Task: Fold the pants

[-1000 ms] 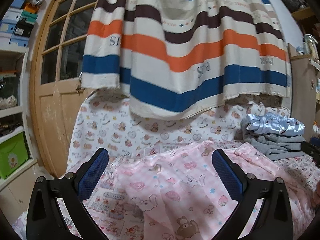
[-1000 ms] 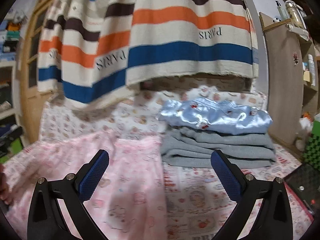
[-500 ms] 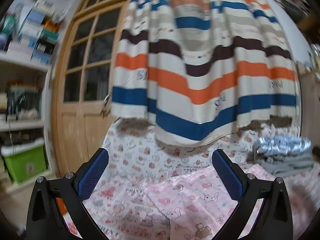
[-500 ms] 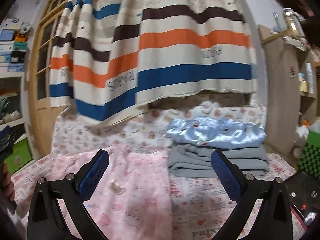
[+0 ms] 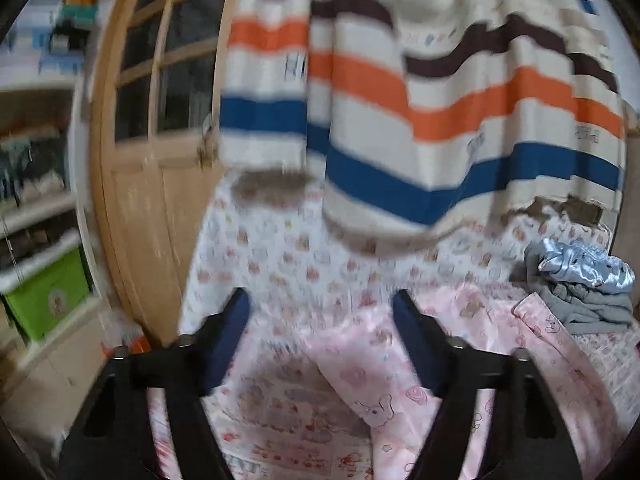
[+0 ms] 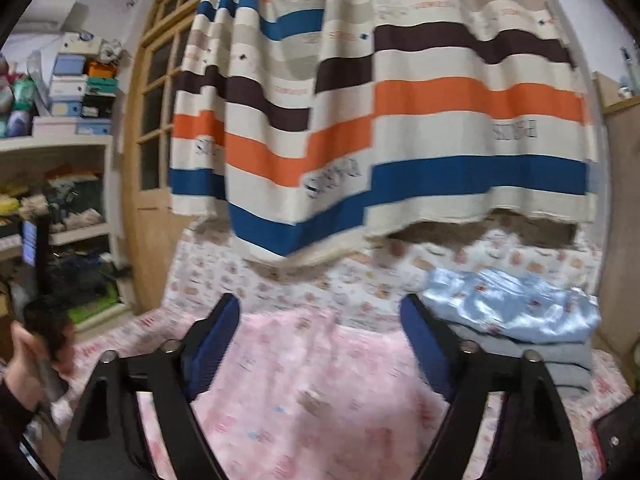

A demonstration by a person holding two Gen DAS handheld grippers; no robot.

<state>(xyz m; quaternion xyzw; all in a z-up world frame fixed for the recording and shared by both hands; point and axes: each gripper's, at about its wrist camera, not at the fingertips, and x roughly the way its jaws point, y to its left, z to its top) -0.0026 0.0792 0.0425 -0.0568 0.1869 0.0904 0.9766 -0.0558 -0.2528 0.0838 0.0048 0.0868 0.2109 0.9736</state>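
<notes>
While both grippers hang above the bed, nothing is actually grabbed yet. In the left wrist view, the left gripper [image 5: 322, 314] sits at lower centre, jaws closing but with only air between the blue pads, so no grip on anything. Same story for the right gripper [image 6: 320, 320] in its own view: jaws closing, nothing pinched, pads clear of the cloth.

Below and just past both sets of fingers lie the pants [image 6: 316, 380], pink with little cartoon prints, spread across the lower middle of each frame on the printed sheet [image 5: 280, 264]. They look rumpled, not laid flat, with a ridge of cloth running toward the lower right in the left view. My read is that this is the early bit: lining up to take hold before any fold gets made. Next move probably calls for dropping each gripper down to an edge or corner of the pink cloth and pinching it, then lifting to straighten things out.

Around it: a stack of folded clothes [image 6: 516, 320], shiny blue on top of grey, sits at right, just beside the pants, so a fold toward that side could bump it. A striped curtain [image 6: 400, 140] hangs low over the back of the bed. Wooden door [image 5: 160, 160] at left, shelves beyond. The left view is quite blurred.
</notes>
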